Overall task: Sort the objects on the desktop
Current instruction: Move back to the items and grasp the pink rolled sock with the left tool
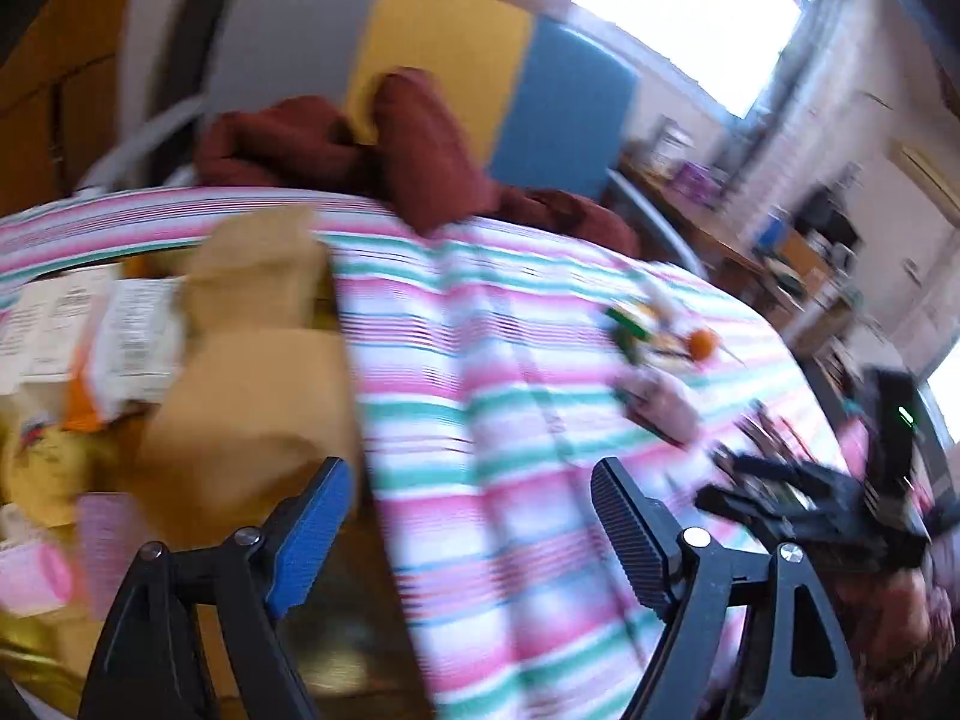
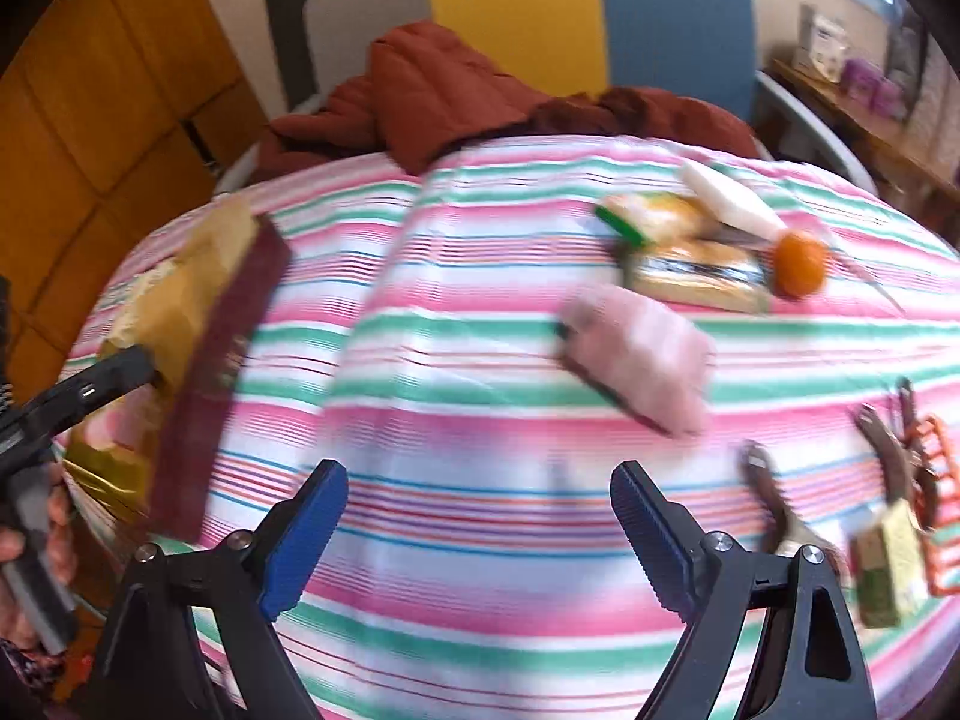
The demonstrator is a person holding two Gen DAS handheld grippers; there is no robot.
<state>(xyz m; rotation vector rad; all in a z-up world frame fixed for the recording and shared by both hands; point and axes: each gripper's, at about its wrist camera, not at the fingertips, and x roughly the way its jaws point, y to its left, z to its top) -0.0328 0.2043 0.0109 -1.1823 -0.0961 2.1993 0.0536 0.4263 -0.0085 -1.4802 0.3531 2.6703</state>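
From my remote seat I read both sets of fingers as spread wide with nothing between them: the left gripper (image 1: 471,516) hangs over the striped desk (image 1: 480,360) at the lip of a cardboard box (image 1: 252,384), and the right gripper (image 2: 480,516) hovers over bare cloth, both tilted downward.

The box sits at about nine o'clock on the desk and already holds packets and leaflets, so I judge it to be the collecting spot for sorted things.

What is left lies loose at one to three o'clock in the right wrist view: a pink pouch (image 2: 642,354) nearest my right fingers, then some wrapped snack packs (image 2: 690,252) touching each other, an orange fruit (image 2: 799,267) just beside them, and a small green carton (image 2: 888,570) at the right edge. I take these as waiting to be sorted.

The pouch looks like the likeliest next pick. Motion blur hides finer detail.
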